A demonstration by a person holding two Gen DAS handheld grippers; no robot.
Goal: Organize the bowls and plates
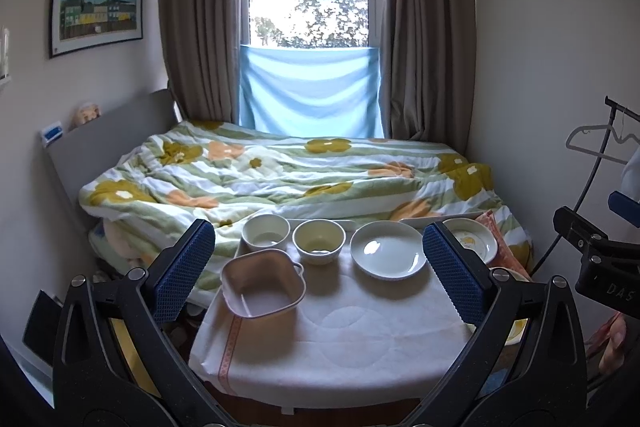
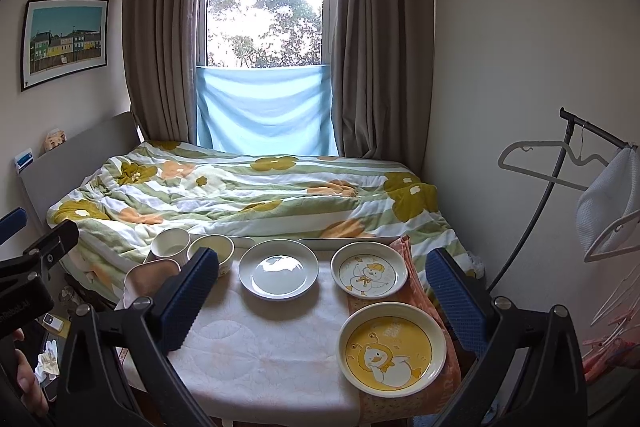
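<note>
Left wrist view: left gripper [image 1: 318, 261] hovers level above the table [image 1: 340, 339], jaws spread wide, empty. Right gripper [image 2: 322, 293] likewise, released, near the yellow duck plate [image 2: 391, 347].

On the table [image 2: 256, 347], two bowls [image 2: 171, 247] stand at the back left, a square dish [image 2: 150, 281] before them, three plates [image 2: 279, 274] to the right; a bed [image 2: 240, 195] lies behind.

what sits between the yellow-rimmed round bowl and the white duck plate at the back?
The plain white plate lies between the yellow-rimmed bowl and the white duck plate; nothing else is in that row. The right wrist view shows it best.
</note>
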